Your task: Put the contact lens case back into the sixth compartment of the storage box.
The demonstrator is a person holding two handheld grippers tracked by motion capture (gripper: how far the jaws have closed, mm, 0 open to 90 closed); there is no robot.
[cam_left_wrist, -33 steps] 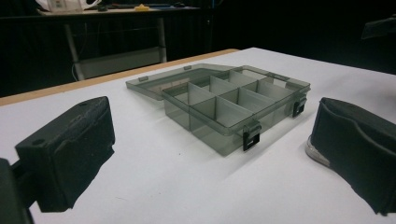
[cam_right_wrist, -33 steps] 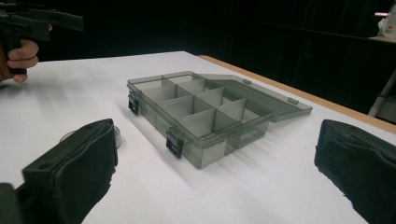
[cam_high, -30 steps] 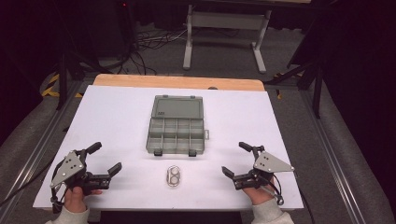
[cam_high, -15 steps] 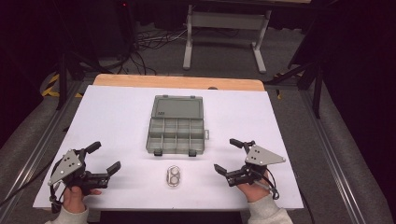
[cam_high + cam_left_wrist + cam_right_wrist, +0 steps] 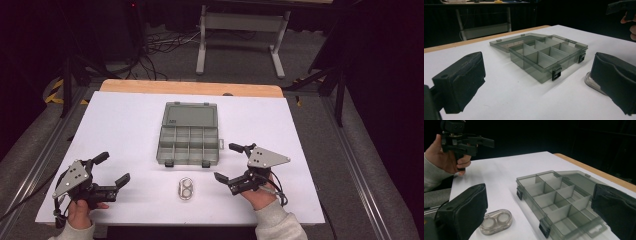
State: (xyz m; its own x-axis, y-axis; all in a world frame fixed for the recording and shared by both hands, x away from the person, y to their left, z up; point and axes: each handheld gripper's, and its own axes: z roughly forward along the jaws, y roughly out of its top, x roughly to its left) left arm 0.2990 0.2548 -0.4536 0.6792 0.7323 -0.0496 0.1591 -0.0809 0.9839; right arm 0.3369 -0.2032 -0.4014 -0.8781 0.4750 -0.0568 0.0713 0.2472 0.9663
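Note:
A smoky clear compartment box [image 5: 190,145] lies open mid-table, its lid [image 5: 191,115] flat behind it and its cells bare. A small clear two-well lens case [image 5: 186,189] sits just in front of it. My left gripper [image 5: 114,169] is open near the front left, well left of the case. My right gripper [image 5: 226,161] is open just right of the case, by the box's front right corner. In the left gripper view, the open gripper [image 5: 539,82] faces the box [image 5: 546,57] and the case's edge [image 5: 592,81]. From the right gripper [image 5: 536,212], the case [image 5: 496,221] and box [image 5: 554,200] lie between the jaws.
The white tabletop [image 5: 125,125] has a wooden strip [image 5: 190,88] along its far edge. Metal rails run down both sides. A stand's legs [image 5: 240,45] and cables lie on the floor beyond. The left hand and its gripper [image 5: 464,140] show far off in the right gripper view.
My right gripper has moved left and a little forward, closer to the lens case and the box's front corner. The left gripper has barely shifted.

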